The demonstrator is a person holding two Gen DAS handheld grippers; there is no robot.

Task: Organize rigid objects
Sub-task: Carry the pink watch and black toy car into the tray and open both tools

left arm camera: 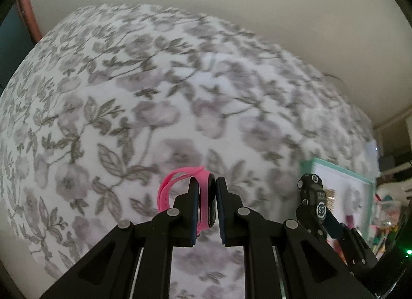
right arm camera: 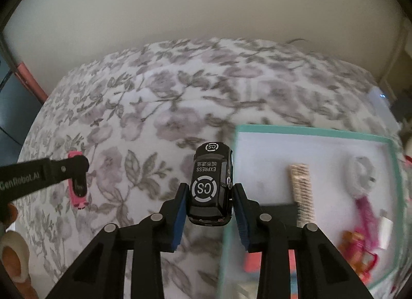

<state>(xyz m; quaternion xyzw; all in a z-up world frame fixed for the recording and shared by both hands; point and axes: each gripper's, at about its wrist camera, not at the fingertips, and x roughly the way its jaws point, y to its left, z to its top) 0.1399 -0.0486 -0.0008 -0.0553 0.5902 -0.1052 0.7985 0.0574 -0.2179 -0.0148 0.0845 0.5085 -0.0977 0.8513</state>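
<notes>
My left gripper (left arm camera: 207, 199) is shut on a pink wristband with a black face (left arm camera: 203, 196), held above the flowered cloth. From the right wrist view that same left gripper (right arm camera: 78, 185) and pink wristband (right arm camera: 77, 197) show at the far left. My right gripper (right arm camera: 208, 196) is shut on a black toy car (right arm camera: 209, 183) marked "CS EXPRESS", lifted just left of the tray's rim. In the left wrist view the black toy car (left arm camera: 312, 196) and the right gripper sit at the lower right. A white tray with a teal rim (right arm camera: 309, 130) lies at the right.
The tray holds a comb-like brush (right arm camera: 302, 190), a pink-handled item (right arm camera: 364, 203) and small orange and pink toys (right arm camera: 358, 250). A roll of tape (right arm camera: 14, 255) lies at the lower left. The flowered cloth (left arm camera: 128, 93) covers the surface up to a pale wall.
</notes>
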